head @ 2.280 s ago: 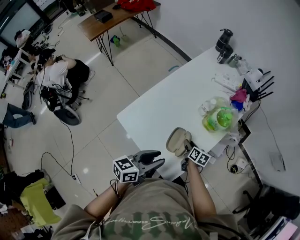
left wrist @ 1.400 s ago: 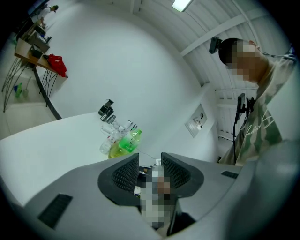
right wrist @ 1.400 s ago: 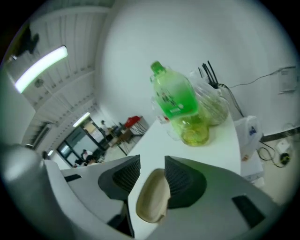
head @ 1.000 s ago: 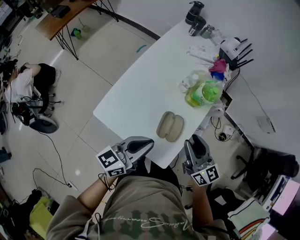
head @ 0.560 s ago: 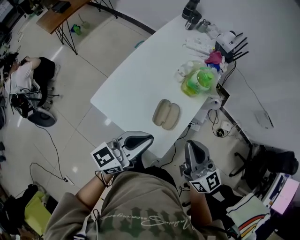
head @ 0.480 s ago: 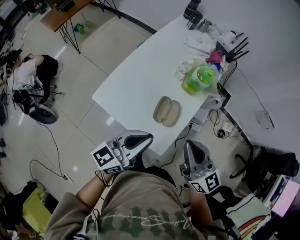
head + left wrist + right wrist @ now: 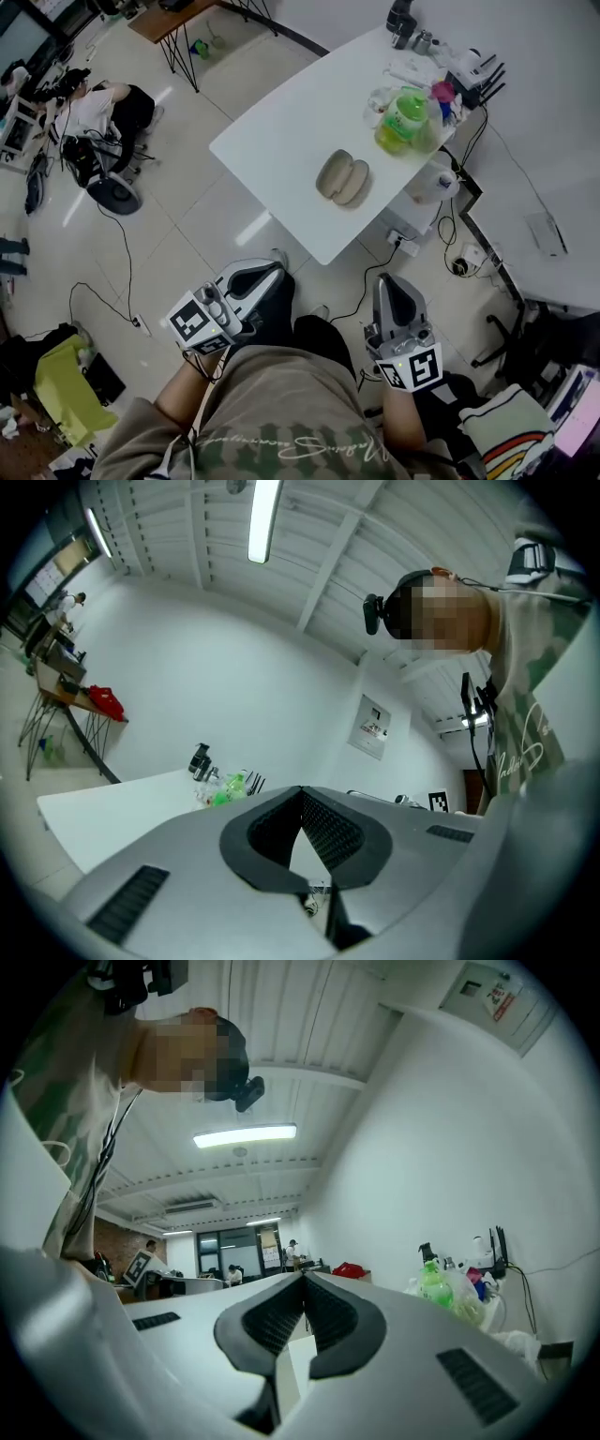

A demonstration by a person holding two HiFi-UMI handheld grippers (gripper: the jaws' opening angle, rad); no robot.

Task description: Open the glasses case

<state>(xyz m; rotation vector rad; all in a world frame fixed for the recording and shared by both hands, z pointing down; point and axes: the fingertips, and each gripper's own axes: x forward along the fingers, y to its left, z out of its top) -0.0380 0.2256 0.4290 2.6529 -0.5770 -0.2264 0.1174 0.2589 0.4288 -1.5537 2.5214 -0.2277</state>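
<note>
Since a second ago both grippers have drawn back from the edge of the surface, and the glasses case now lies well apart from them instead of just ahead of their tips. The left gripper (image 7: 302,791) has its jaws pressed together, the ribbed pads meeting at the tip with nothing between them. The right gripper (image 7: 303,1281) is the same, jaws closed on nothing. In the head view both are held close to the person's body and above the tiled floor (image 7: 187,225), one to each side, each with its marker cube nearest the person and its tip pointing towards the surface. The glasses case (image 7: 342,178) lies open on the white surface (image 7: 281,122), its two beige halves spread side by side, near the corner closest to the person. Beyond it, along the far right side of the surface, stands a green bottle (image 7: 403,111) among other small clutter. Off to the upper left a seated person (image 7: 94,108) is on the floor side of the room.
</note>
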